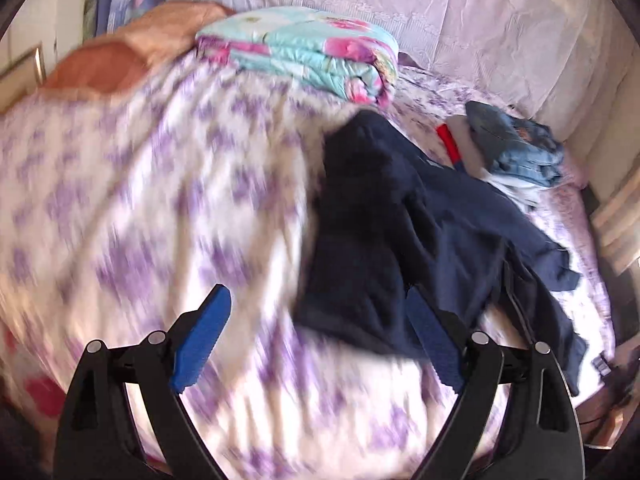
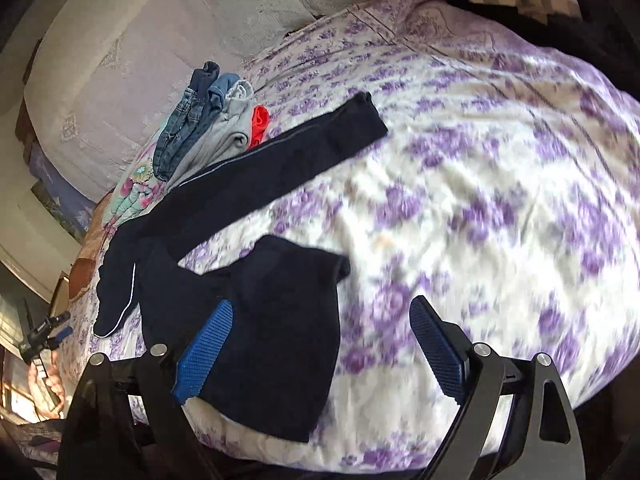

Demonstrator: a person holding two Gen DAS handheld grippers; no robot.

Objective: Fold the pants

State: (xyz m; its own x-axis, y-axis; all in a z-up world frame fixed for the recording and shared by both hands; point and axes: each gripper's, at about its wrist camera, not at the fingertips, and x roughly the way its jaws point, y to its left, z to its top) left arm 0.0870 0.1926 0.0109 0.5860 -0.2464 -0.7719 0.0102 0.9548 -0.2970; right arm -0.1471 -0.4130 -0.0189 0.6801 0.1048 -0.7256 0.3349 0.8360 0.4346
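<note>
Dark navy pants lie loosely spread on a bed with a purple-flowered cover. In the right wrist view the pants show one leg stretching up toward the pile of clothes and the other leg lying near me. My left gripper is open above the cover, its right blue pad over the edge of the pants, nothing between the pads. My right gripper is open too, its left pad over the near leg, holding nothing. The left gripper, held in a hand, shows far left in the right wrist view.
A pile of folded clothes, jeans on top with grey and red pieces, sits at the far side; it is also in the right wrist view as the pile of clothes. A folded floral quilt and an orange pillow lie by the white headboard cover.
</note>
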